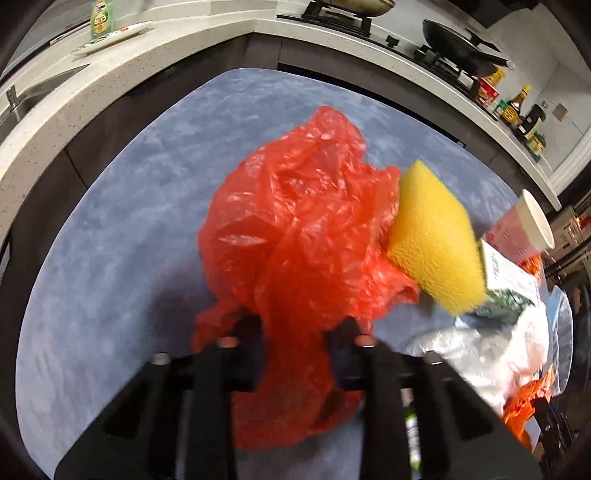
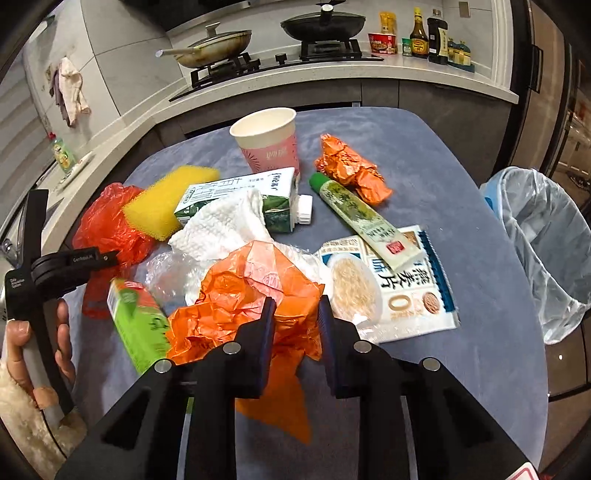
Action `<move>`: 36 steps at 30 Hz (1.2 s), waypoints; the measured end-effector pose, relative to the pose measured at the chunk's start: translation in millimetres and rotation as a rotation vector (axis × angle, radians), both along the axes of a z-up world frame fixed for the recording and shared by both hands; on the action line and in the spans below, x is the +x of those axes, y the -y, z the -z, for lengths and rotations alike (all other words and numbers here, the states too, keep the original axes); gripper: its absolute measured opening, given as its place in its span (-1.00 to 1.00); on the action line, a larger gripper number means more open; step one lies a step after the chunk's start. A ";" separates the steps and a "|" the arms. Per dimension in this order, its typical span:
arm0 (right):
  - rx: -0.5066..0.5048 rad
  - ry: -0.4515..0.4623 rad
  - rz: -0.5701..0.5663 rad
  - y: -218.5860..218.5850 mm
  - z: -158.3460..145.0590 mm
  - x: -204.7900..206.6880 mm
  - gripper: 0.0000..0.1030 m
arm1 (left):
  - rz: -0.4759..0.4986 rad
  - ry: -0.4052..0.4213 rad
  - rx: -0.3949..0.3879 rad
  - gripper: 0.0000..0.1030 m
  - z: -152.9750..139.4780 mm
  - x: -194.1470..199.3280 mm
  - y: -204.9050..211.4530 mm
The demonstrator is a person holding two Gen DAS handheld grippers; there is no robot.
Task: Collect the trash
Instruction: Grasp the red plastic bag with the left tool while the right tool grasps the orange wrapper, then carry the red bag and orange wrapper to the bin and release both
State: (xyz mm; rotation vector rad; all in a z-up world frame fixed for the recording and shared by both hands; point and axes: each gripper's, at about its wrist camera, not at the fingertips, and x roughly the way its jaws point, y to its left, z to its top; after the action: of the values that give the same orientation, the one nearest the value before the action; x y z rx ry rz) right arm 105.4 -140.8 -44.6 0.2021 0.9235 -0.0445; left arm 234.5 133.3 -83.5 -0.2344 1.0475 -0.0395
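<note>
My left gripper (image 1: pixel 297 328) is shut on a crumpled red plastic bag (image 1: pixel 295 229), which lies on the blue table; the bag also shows in the right wrist view (image 2: pixel 107 225). My right gripper (image 2: pixel 295 314) is shut on a crumpled orange wrapper (image 2: pixel 255 295) at the near side of the trash pile. A yellow sponge (image 2: pixel 166 203), a milk carton (image 2: pixel 243 195), a white paper towel (image 2: pixel 225 229), a paper cup (image 2: pixel 269 140), a green tube (image 2: pixel 365 218), an oatmeal packet (image 2: pixel 391 284), a green juice box (image 2: pixel 138 325) and a second orange wrapper (image 2: pixel 351 170) lie on the table.
A bin lined with a clear bag (image 2: pixel 543 251) stands to the right of the blue table (image 2: pixel 480 332). Behind it runs a counter with a stove, pans (image 2: pixel 321 22) and sauce bottles (image 2: pixel 421 33). A sink (image 1: pixel 33 96) is at the far left.
</note>
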 end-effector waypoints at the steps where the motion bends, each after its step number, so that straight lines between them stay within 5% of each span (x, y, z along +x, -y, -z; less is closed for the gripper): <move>1: -0.002 0.004 -0.005 1.1 -2.2 -4.4 -0.58 | 0.003 0.007 0.000 -0.76 -3.2 -5.6 0.2; 13: -0.005 0.117 0.074 39.7 -50.0 -59.3 -0.59 | 0.034 0.182 0.065 -0.82 -89.5 -102.2 2.5; 20: -0.014 0.184 0.178 78.7 -74.6 -86.5 -0.58 | 0.128 0.240 0.025 -0.82 -132.2 -139.2 34.1; 36: -0.124 0.202 0.547 255.4 -72.1 -95.6 -0.57 | 0.646 0.291 -0.087 -0.82 -151.4 -119.1 288.6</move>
State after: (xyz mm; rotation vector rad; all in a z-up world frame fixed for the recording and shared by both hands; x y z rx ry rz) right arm 9.8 -396.1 27.5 0.3328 0.6402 -0.5758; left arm 115.4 -155.3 67.9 0.0403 0.7954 -0.6834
